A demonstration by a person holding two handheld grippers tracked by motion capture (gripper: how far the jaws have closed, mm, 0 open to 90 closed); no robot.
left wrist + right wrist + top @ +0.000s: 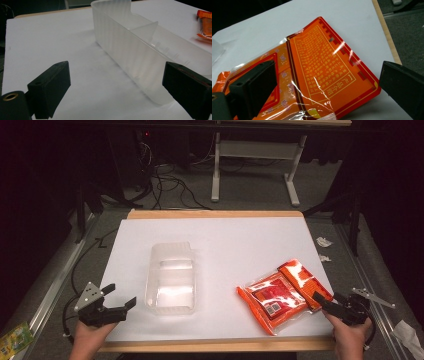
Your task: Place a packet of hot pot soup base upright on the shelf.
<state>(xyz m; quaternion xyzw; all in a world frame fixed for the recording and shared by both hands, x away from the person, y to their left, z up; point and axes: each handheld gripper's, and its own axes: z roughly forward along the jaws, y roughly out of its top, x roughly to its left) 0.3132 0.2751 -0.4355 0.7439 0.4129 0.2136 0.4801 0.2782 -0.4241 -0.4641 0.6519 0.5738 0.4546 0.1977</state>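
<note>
Left gripper [119, 301] at 7 o'clock of bench [225, 235], fingers spread wide, nothing between. Clear tray [171, 279] just right of it. Orange packet [282, 293] at 4 o'clock; right gripper [320, 299], fingers fully apart, straddling packet's near corner, no squeeze.

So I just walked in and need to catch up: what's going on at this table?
A person holds a gripper in each hand. The right gripper, open, is at the near corner of the orange packet, not gripping it. The left gripper, also open, waits beside the clear plastic tray on the white table.
</note>
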